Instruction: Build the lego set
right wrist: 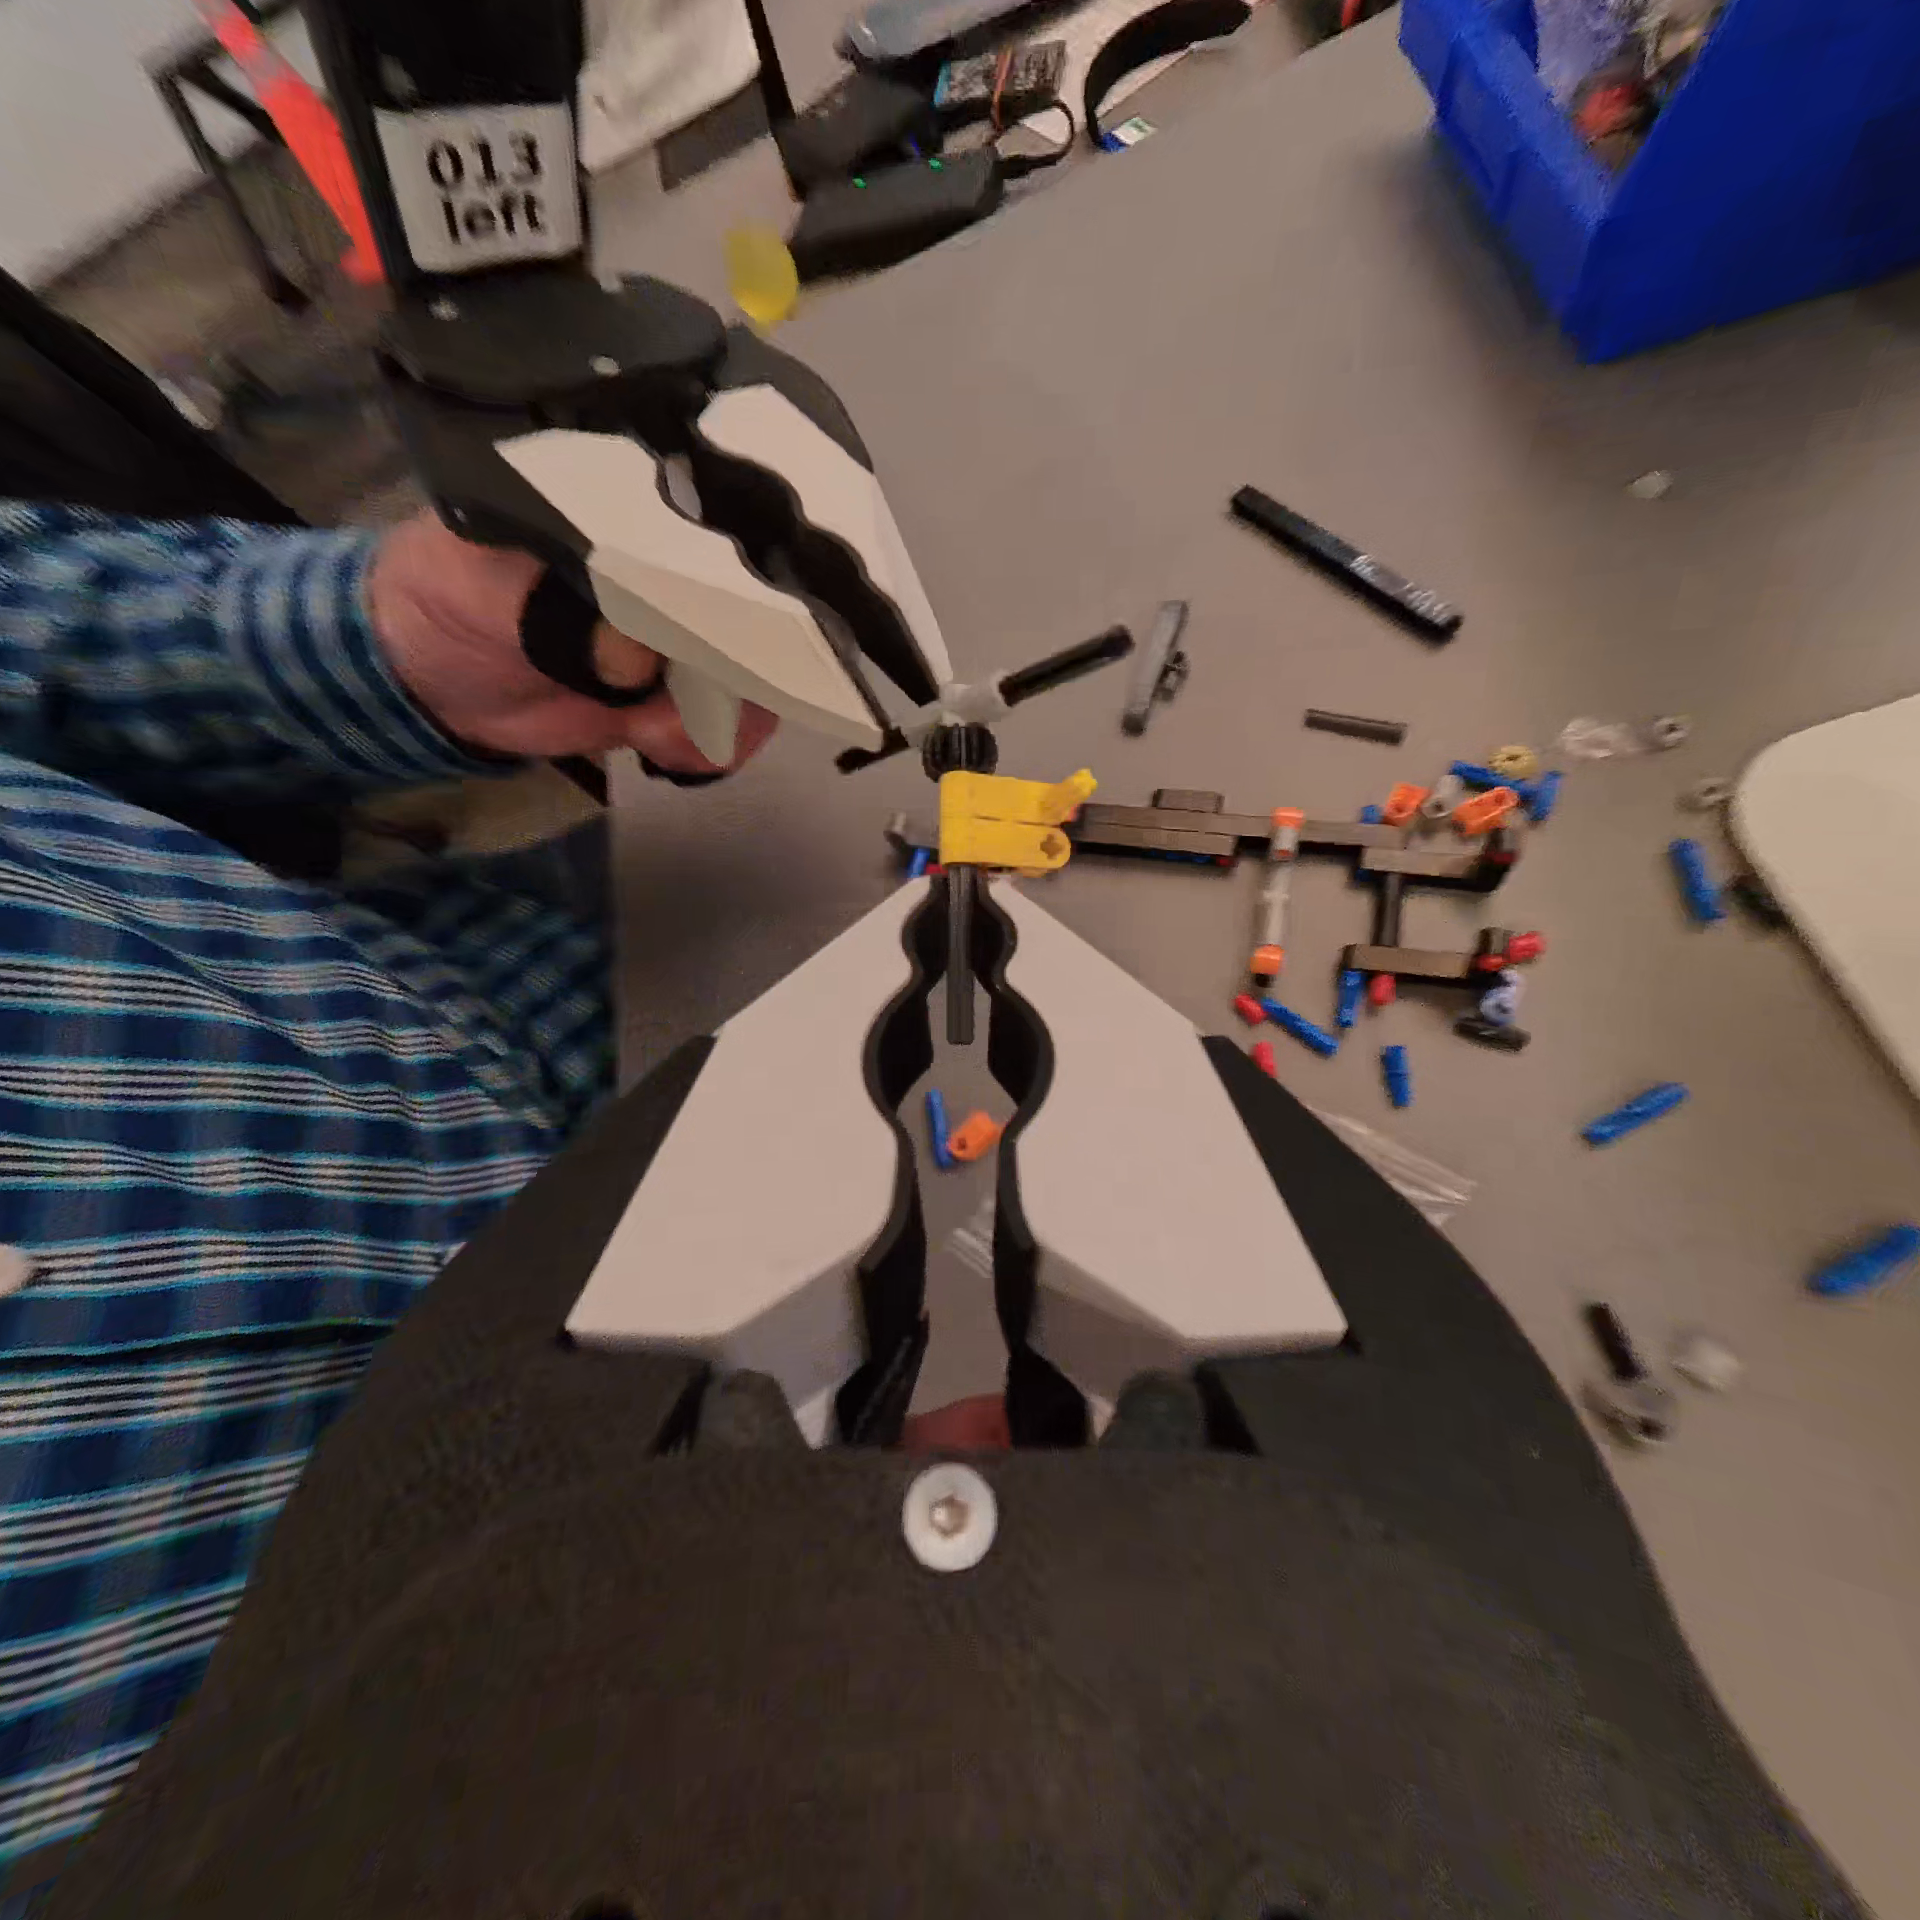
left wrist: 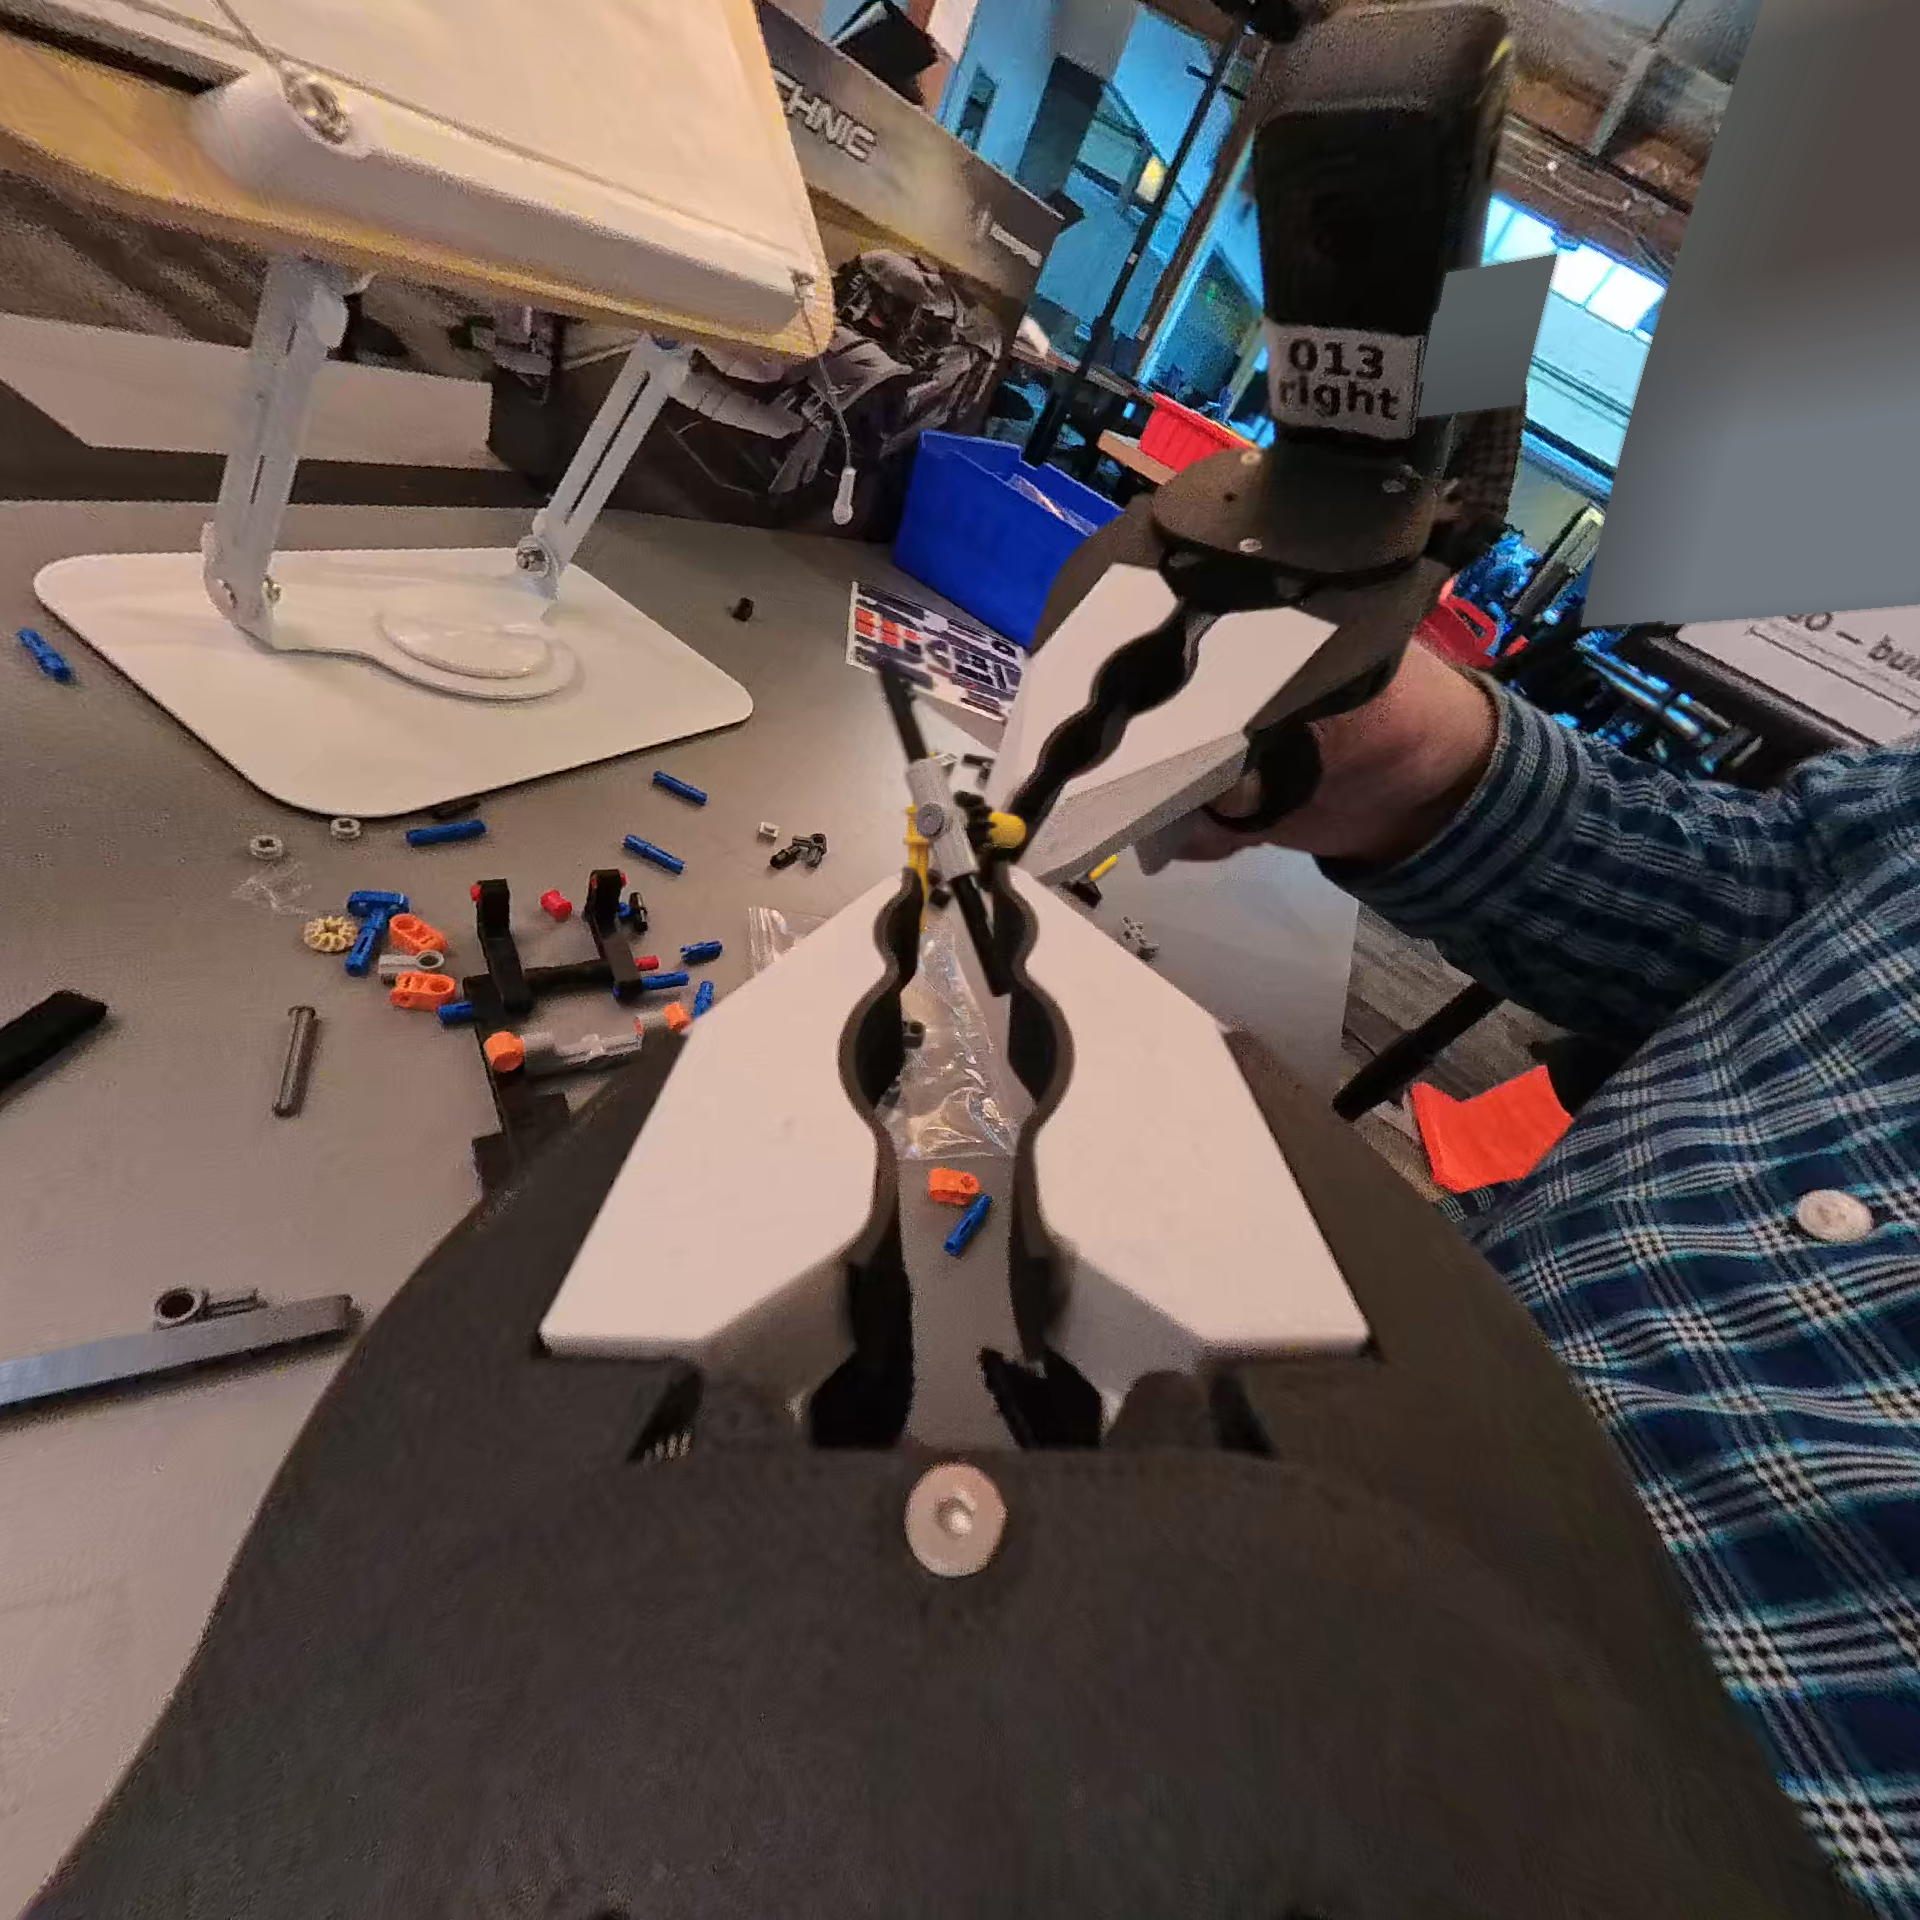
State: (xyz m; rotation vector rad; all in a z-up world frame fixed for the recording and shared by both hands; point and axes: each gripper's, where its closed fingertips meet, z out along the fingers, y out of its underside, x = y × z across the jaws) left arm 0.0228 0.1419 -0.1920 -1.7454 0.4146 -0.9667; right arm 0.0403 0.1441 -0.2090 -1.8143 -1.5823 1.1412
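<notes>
Black-and-white left gripper (left wrist: 951, 894) is clenched on a thin black axle (left wrist: 971, 914) of the small lego assembly, held above the grey table (left wrist: 156, 1091). Left of it lie loose blue pins (left wrist: 445, 832) and a black lego frame (left wrist: 551, 971). Rightward, the right gripper (right wrist: 961, 894) grasps a second black axle (right wrist: 960, 956) carrying yellow connectors (right wrist: 1003, 821) and a black gear (right wrist: 958, 746).

The left claw (left wrist: 951, 904) hides the lower end of the black axle (left wrist: 977, 935) it grips, the blue bin (right wrist: 1704, 177) at the tabletop's (right wrist: 1195, 416) far corner is cut off, and blue pins (right wrist: 1865, 1259) near its right edge are blurred.
</notes>
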